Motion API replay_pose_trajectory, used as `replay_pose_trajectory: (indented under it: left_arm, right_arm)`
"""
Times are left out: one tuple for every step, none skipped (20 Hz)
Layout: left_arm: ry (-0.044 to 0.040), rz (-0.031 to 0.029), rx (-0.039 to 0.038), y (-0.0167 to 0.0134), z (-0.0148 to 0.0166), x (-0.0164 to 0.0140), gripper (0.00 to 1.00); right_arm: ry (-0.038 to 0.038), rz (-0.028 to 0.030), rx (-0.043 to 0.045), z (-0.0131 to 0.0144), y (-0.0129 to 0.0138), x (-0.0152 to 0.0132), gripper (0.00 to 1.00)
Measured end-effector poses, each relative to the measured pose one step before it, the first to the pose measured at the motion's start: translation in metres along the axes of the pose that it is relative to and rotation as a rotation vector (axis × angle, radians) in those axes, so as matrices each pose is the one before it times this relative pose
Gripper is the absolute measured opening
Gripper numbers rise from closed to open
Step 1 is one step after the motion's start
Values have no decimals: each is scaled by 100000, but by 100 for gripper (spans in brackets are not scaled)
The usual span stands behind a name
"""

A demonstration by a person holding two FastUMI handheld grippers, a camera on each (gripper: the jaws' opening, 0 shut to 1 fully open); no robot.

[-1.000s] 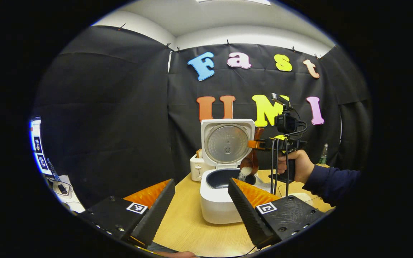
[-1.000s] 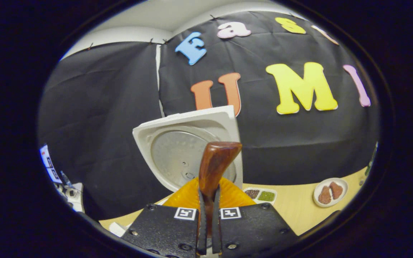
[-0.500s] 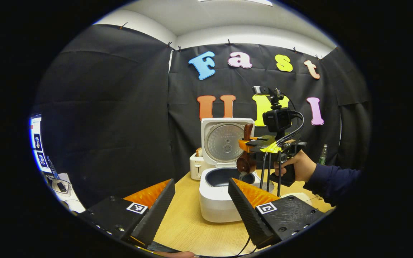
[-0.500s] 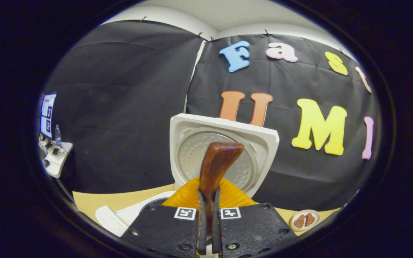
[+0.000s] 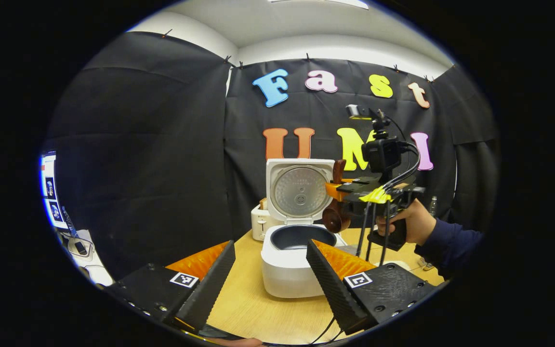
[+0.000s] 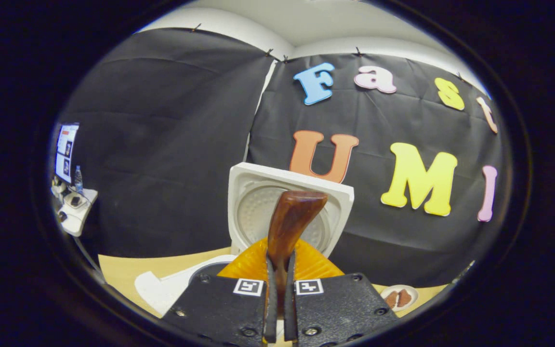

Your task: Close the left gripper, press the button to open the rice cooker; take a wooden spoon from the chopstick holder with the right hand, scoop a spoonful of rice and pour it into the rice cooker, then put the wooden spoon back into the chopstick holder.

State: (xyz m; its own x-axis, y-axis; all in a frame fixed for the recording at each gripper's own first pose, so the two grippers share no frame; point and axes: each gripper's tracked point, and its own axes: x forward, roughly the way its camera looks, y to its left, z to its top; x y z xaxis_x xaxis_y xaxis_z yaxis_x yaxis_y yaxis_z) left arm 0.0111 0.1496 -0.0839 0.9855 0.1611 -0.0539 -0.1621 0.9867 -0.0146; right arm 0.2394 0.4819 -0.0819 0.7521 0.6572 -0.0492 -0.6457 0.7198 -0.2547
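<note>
Rice cooker (image 5: 289, 262): lid up, pot open on the table.
Right gripper (image 6: 277, 308): 2 fingers clamped on the wooden spoon (image 6: 289, 219), bowl hanging just above the cooker's far rim.
Left gripper (image 5: 270, 274): fingers apart, holding nothing.
Done: opening; pouring, apparently.
Left: return spoon to the chopstick holder.

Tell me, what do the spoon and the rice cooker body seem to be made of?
Spoon: likely wood with a glossy varnish; reddish-brown, grain-like streaks and highlights. Rice cooker body: probably matte white plastic, smooth and even, though painted metal cannot be excluded.
</note>
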Motion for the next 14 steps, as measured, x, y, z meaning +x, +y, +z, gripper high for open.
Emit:
replay_pose_trajectory:
  left_arm:
    - [-415,-504,-284,-441,132,-140,95]
    - [-523,-759,-556,-727,206,-108,95]
    - [-355,-859,-841,-806,193,-12,95]
    - [207,-1117,-771,-731,-173,277,95]
    - [-1,-1221,-313,-699,-115,236,95]
    - [211,-891,57,-469,-123,436,94]
    - [70,-452,84,-486,41,432,94]
    - [-205,-964,17,-536,-1,407,94]
    - [-144,-1269,-180,-718,45,414,94]
    - [-63,-1280,-332,-719,5,355,94]
    - [-18,-1210,-236,-769,-27,388,94]
    - [100,-1050,17,-542,-83,235,94]
    - [-71,-774,237,-594,-2,300,94]
    - [-113,-582,379,-442,-64,195,94]
  right_arm:
    - [-869,-510,970,452,-666,-1136,11]
    - [-1344,-1504,77,612,-895,-1175,11]
    - [-1278,-1610,50,514,-1043,-1158,11]
    - [-750,-1217,400,191,-932,-1140,11]
    - [-575,-1032,731,316,-925,-1037,11]
    - [-995,-1344,1051,171,-1103,-1206,11]
    - [-767,-1639,595,332,-1224,-1069,11]
    - [-267,-1660,-350,183,-1278,-957,11]
    - [-328,-2383,-44,156,-1472,-1004,11]
    - [-83,-2354,169,-11,-1377,-1029,11]
    - [235,-2114,396,-74,-1353,-956,11]
    - [265,-2228,406,-225,-1500,-922,11]
    - [456,-2546,596,-254,-1439,-764,11]
    - [564,-3281,683,-310,-1746,-807,11]
